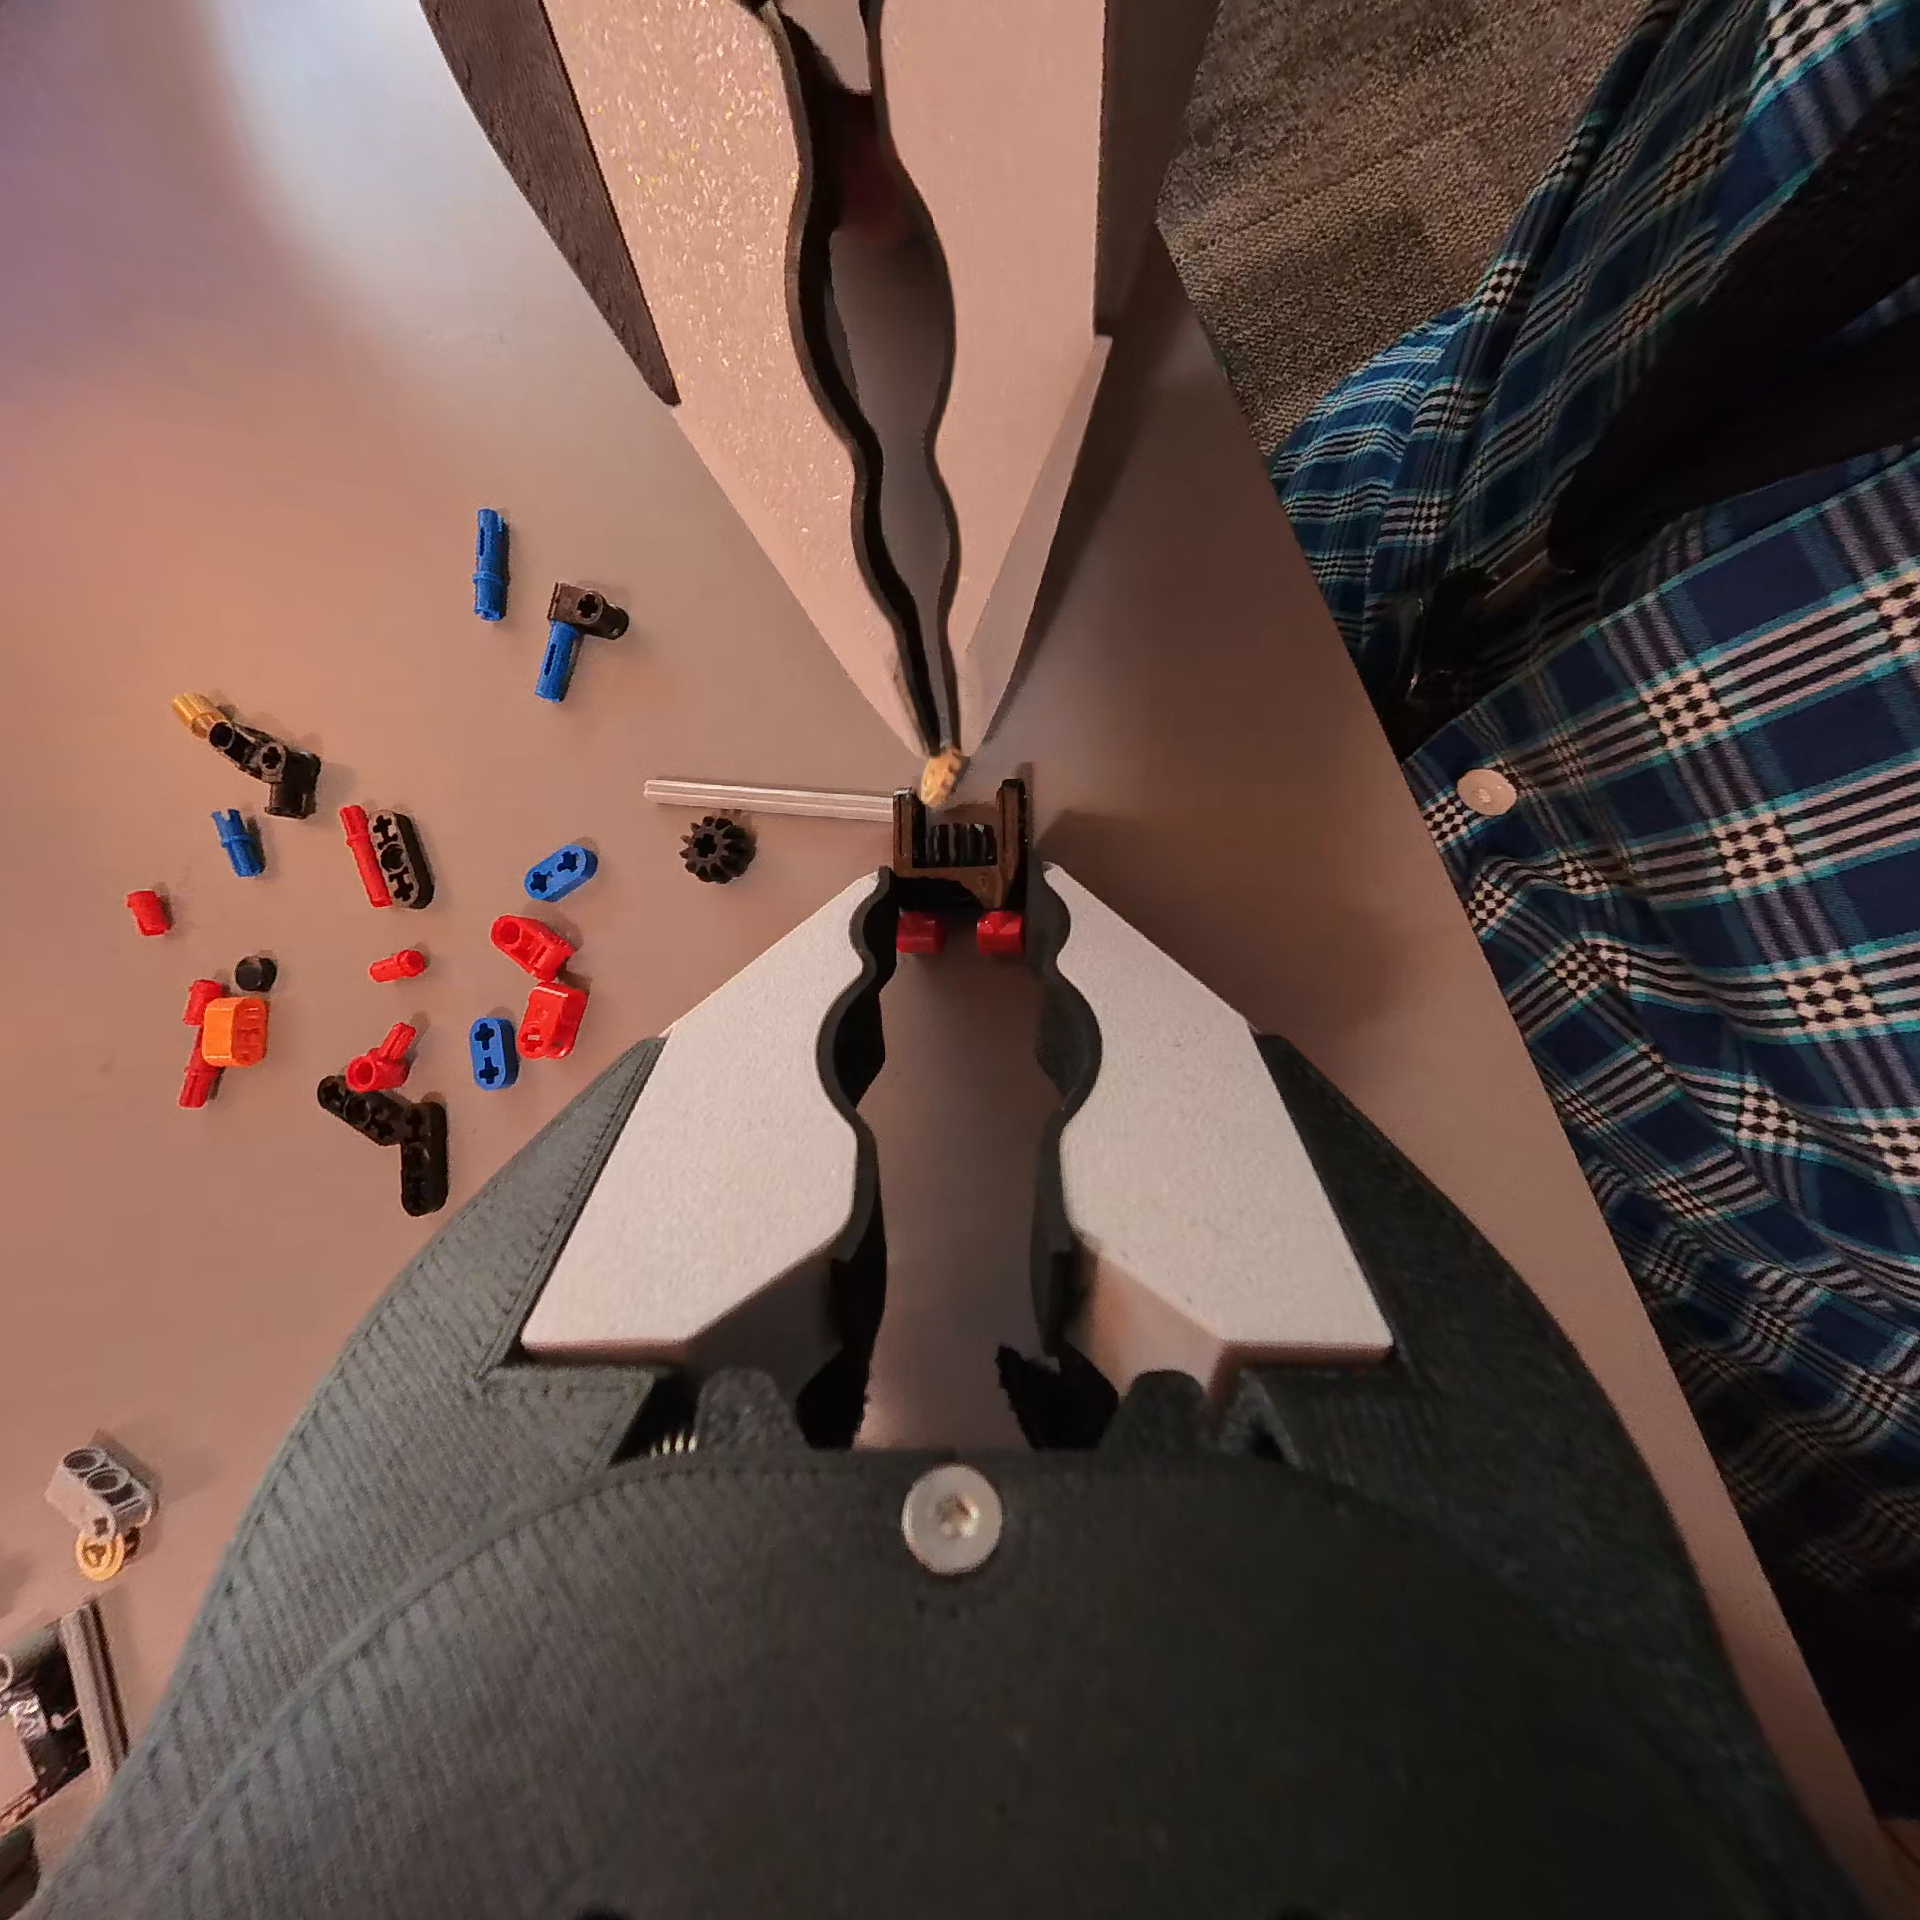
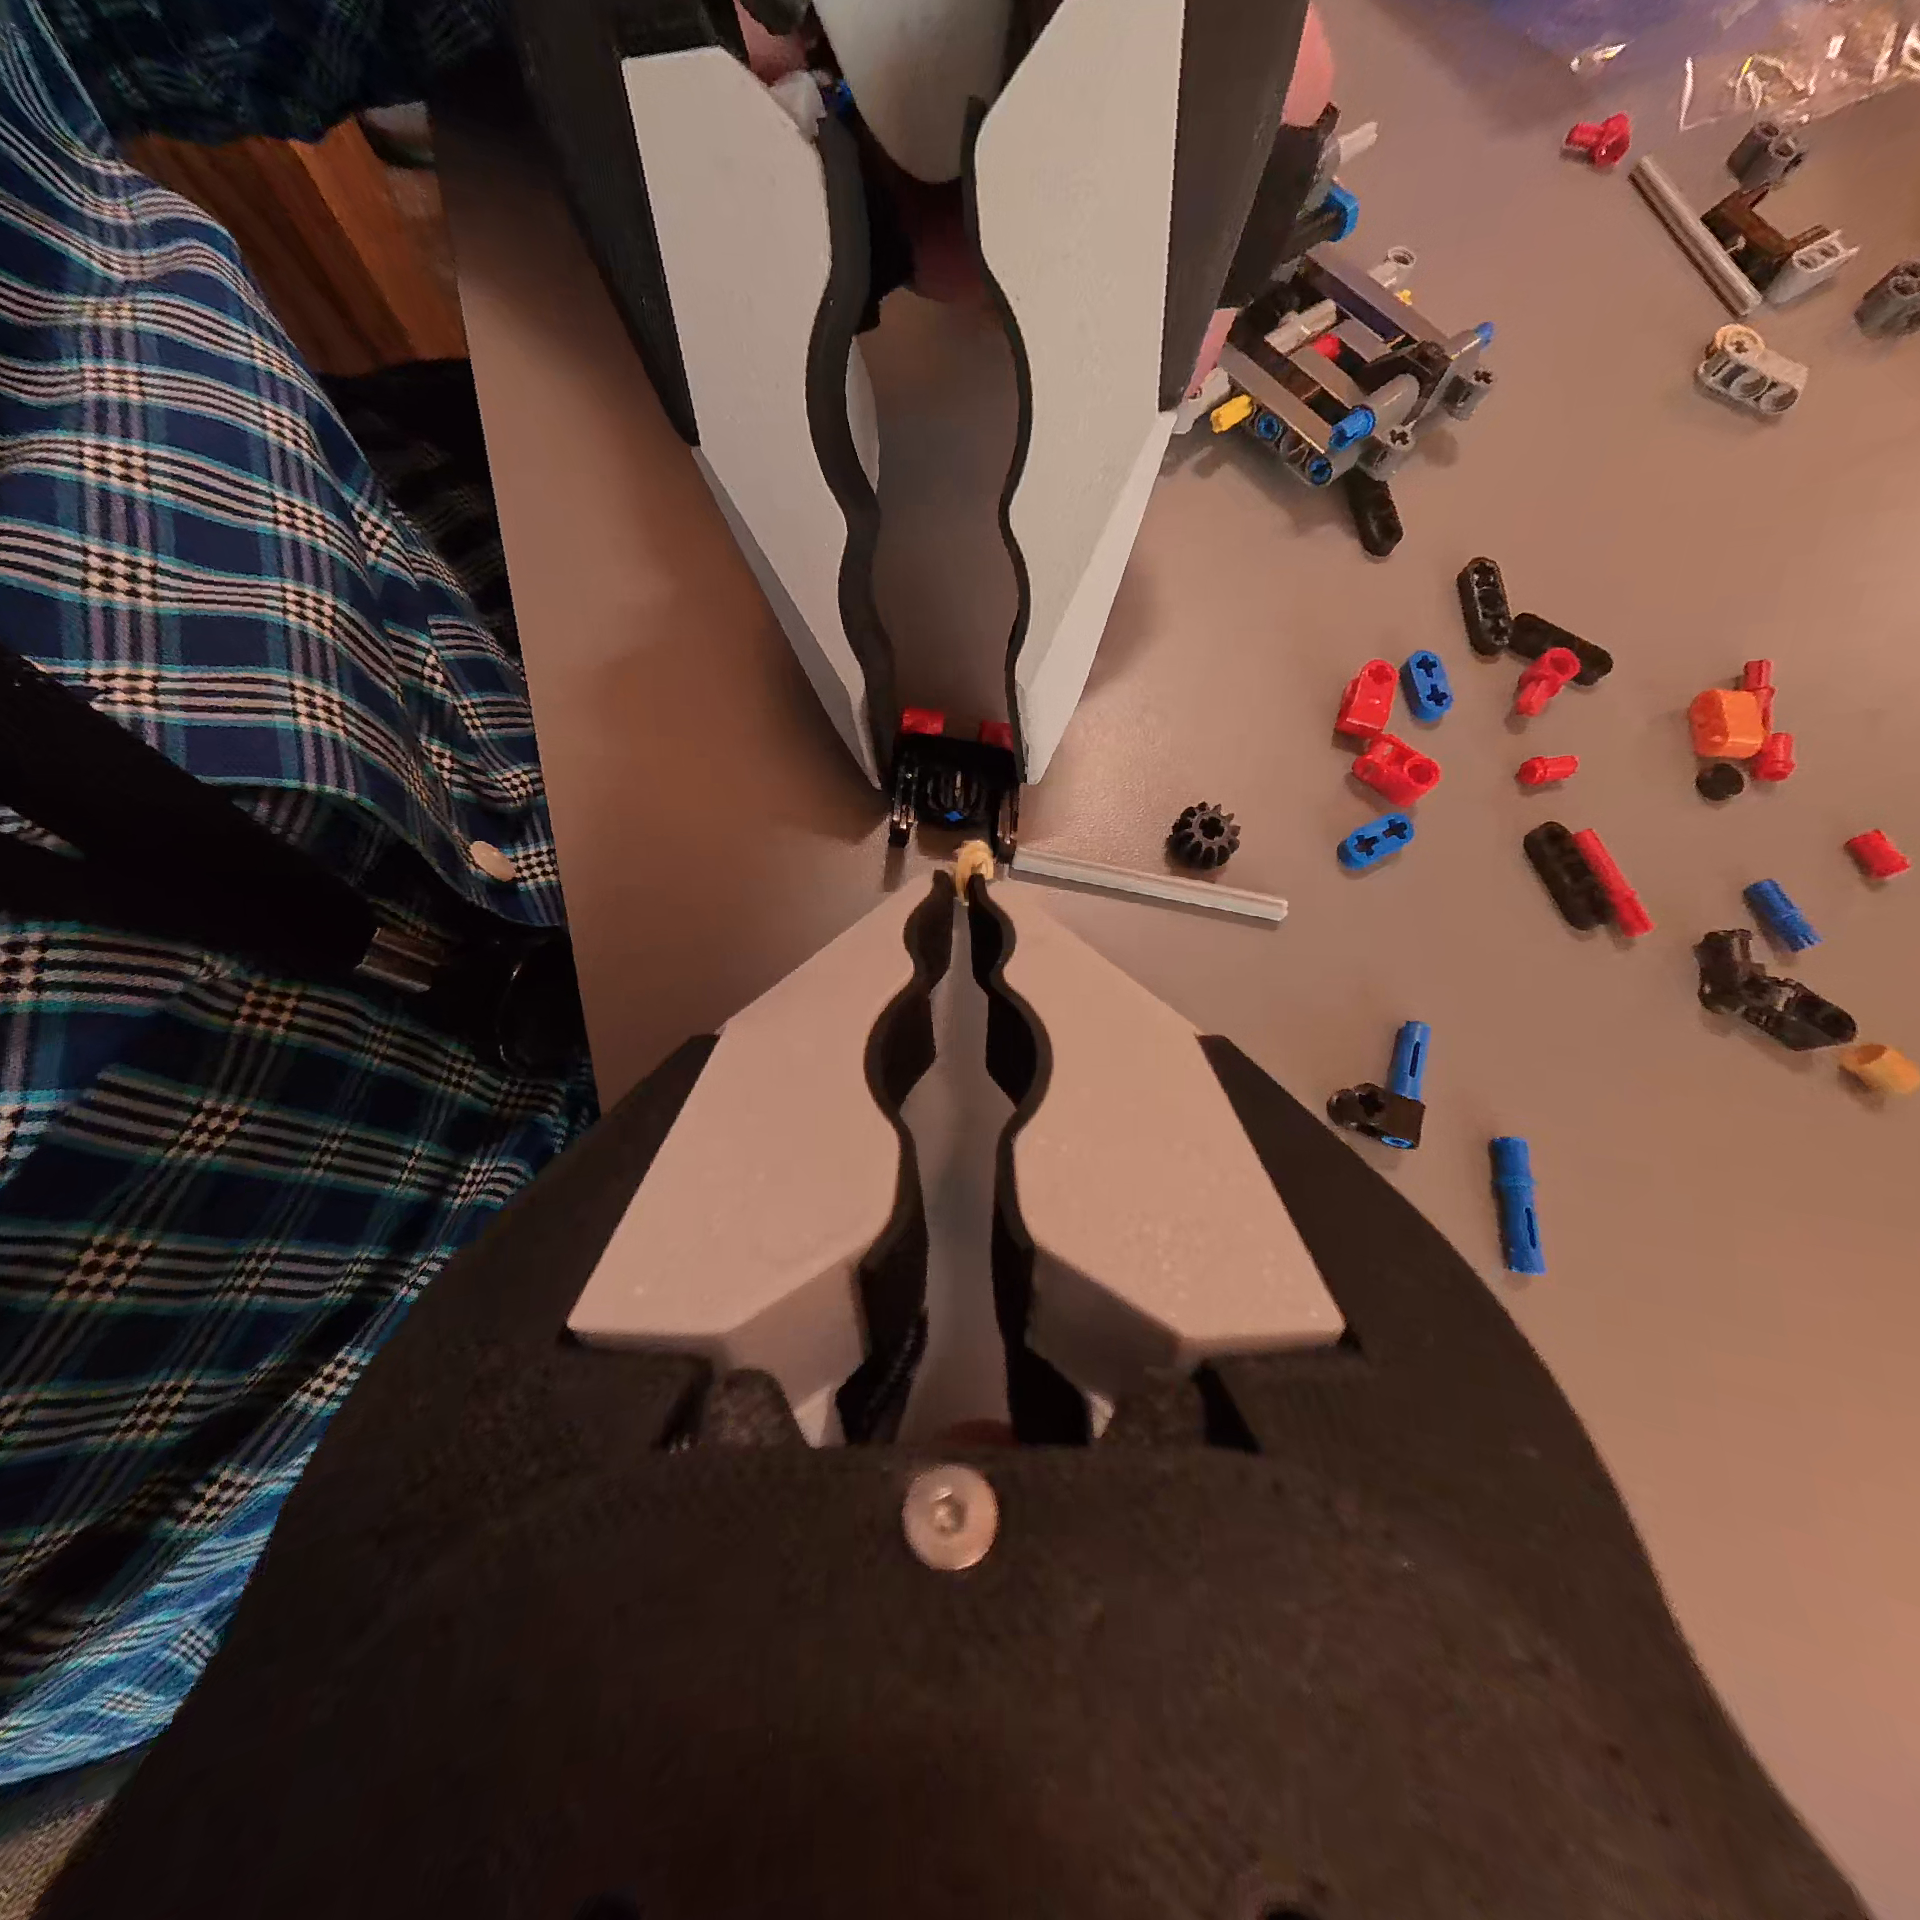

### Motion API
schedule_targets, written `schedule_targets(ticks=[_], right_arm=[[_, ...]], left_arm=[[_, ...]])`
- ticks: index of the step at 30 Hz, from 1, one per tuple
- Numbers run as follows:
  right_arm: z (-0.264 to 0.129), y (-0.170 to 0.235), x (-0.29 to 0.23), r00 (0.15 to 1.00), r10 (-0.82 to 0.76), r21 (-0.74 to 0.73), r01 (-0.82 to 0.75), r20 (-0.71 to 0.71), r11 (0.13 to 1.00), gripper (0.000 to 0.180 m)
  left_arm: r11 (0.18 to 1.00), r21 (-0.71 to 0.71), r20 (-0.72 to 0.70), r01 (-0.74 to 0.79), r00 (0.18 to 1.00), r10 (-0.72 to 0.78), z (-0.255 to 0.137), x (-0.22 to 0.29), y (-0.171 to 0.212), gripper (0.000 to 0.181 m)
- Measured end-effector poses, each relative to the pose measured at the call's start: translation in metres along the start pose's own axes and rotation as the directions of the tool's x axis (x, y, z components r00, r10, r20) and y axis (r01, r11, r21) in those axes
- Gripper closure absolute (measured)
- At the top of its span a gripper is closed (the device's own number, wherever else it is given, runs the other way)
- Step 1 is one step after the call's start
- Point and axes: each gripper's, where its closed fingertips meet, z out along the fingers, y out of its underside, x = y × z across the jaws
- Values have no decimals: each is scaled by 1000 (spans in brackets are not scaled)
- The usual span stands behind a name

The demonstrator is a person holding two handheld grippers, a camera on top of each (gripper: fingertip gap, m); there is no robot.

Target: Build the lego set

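My left gripper [image 1: 961, 904] is shut on a small black frame piece [image 1: 961, 844] with a gear inside it and two red pins [image 1: 920, 932] at its base. My right gripper [image 2: 969, 881] faces it tip to tip and is shut on a small tan pin [image 2: 971, 864], held at the frame's open end. The same frame piece [image 2: 954, 790] and the left gripper [image 2: 951, 758] show in the right wrist view. The right gripper [image 1: 940, 743] and the tan pin [image 1: 940, 777] show in the left wrist view.
A light grey axle [image 1: 764, 800] and a black gear [image 1: 717, 849] lie beside the grippers. Several loose red, blue, black and orange pieces [image 2: 1558, 790] are scattered on the table [image 2: 1351, 1455]. A partly built grey assembly [image 2: 1340, 384] stands farther off. A person in a plaid shirt [image 1: 1662, 831] sits at the table's edge.
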Motion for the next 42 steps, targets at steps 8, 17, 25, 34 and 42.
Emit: schedule_targets(ticks=[8, 17, 25, 34, 42], right_arm=[[-1, -2, 2, 999, 37, 18, -37, 18, 999, 180], [1, -3, 3, 989, 133, 10, -134, 69, 991, 180], [-4, -6, -1, 988, 122, 35, -126, 91, 991, 179], [3, 4, -7, 998, -59, -34, 60, 23, 998, 170], [4, 4, -6, 999, -26, -32, 27, 24, 999, 171]], left_arm=[[1000, 2, 0, 3, 1000, -3, 0, 0, 0, 158], [1000, 6, -4, 5, 1000, -5, 1, 0, 0, 158], [1000, 6, -4, 3, 1000, -3, 1, 0, 0, 158], [1000, 2, -12, 4, 1000, -4, 0, 0, 1, 158], [1000, -1, -8, 2, 1000, -2, 0, 0, 1, 158]])
